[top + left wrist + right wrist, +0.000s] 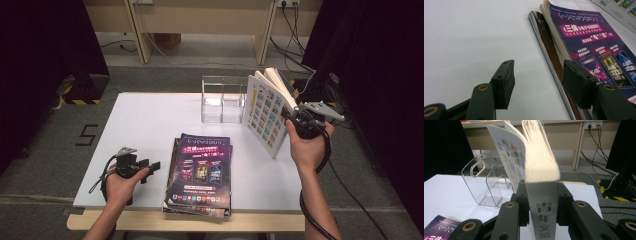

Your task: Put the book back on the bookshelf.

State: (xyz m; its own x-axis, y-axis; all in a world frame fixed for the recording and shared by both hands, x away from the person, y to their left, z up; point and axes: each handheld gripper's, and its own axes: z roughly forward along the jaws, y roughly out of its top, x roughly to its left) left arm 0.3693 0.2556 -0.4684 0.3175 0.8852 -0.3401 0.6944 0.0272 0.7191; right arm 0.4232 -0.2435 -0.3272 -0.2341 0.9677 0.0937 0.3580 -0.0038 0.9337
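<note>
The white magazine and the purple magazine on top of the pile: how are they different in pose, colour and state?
The white magazine stands upright, clamped at its spine by the right gripper, while the purple magazine lies flat on the pile, with no gripper on it. The white one has a light cover with small coloured pictures and its pages fan open; the purple one is dark and closed. Both are softcover magazines with Chinese print.

The purple magazine (594, 52) covers all but the edges of the ones stacked beneath it, and in the left gripper view the right and bottom picture edges cut it off. Its small print is too fine to read from above. Beside that stack, the right tool (542, 202) hides the lower spine of the white magazine (540, 162), whose top leaves the picture.
</note>
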